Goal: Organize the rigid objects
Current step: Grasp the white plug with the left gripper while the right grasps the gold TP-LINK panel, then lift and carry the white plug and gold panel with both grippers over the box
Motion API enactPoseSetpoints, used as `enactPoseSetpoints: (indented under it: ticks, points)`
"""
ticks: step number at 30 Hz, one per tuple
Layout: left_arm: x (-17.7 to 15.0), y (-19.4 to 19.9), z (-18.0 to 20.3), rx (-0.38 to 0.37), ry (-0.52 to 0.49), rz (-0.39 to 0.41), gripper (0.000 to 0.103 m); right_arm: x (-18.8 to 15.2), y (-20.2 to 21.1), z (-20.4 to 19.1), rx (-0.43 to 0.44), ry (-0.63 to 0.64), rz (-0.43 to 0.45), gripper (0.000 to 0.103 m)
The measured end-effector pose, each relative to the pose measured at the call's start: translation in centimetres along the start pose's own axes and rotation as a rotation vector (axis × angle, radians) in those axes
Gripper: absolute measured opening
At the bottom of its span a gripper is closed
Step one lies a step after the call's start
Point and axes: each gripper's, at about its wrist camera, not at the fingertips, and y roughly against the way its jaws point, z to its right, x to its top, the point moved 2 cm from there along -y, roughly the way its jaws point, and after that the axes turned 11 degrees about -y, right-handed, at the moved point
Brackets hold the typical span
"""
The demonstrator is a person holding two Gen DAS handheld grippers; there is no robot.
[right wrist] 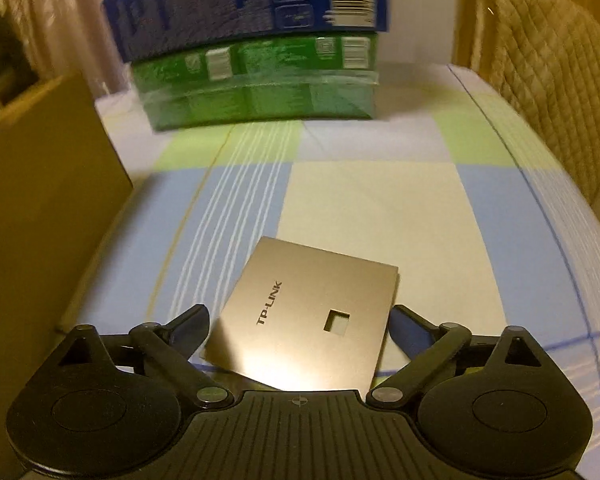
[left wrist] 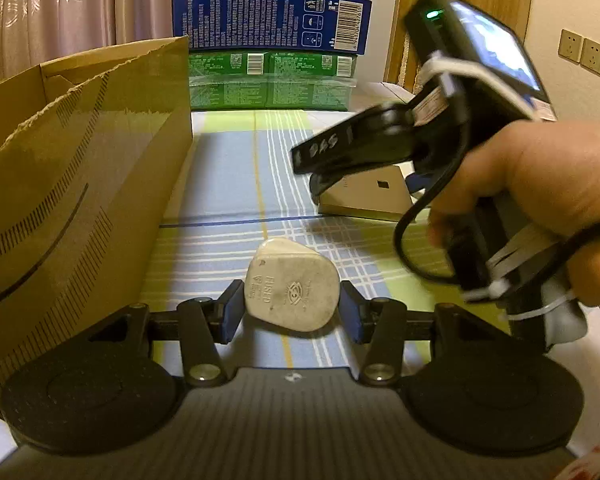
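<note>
Two hand-held grippers are working over a table [right wrist: 380,208] covered in a blue, green and cream checked cloth. The left hand-held gripper [left wrist: 292,304] is holding a cream three-pin plug [left wrist: 290,292] between its blue pads, lifted just above the cloth. A tall, open cardboard box [left wrist: 80,184] is standing immediately to its left. The right hand-held gripper [right wrist: 300,332] is spread wide around a flat silver TP-LINK plate [right wrist: 308,320] lying on the cloth, one finger at each side edge; the pads do not appear to be pressing yet, though motion blur is making contact hard to judge.

To do this step well, the right gripper is probably best lowered until its pads sit level with the plate's thin edges, then squared to the plate, which is lying slightly rotated, before closing. A thin plate can skid or tip if it is caught on one corner.

In the left wrist view, the person's right hand [left wrist: 540,208] is wrapping the gripper's handle and angling the tool steeply down toward the plate. The left gripper is pointing downward more gently beside the box.
</note>
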Motion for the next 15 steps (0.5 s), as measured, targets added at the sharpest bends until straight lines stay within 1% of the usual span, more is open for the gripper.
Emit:
enactPoseSetpoints:
  ticks: [3, 4, 10, 12, 15]
  points:
    - [-0.1, 0.1, 0.0, 0.000, -0.004, 0.006, 0.045, -0.4, 0.2, 0.3, 0.020, 0.039, -0.011, 0.095]
    - [-0.1, 0.1, 0.0, 0.000, -0.004, 0.006, 0.045, -0.6, 0.4, 0.6, 0.025, 0.050, -0.015, 0.092]
    - [0.0, 0.1, 0.0, -0.005, -0.010, 0.009, 0.045, -2.2, 3.0, 4.3, 0.079, 0.112, -0.088, 0.089]
    - [0.0, 0.1, -0.1, -0.007, -0.007, 0.006, 0.045, -3.4, 4.3, 5.6, 0.071, 0.144, -0.084, 0.089]
    - [0.1, 0.0, 0.0, -0.005, -0.013, 0.005, 0.045, -5.3, 6.2, 7.5, 0.087, 0.149, -0.070, 0.089]
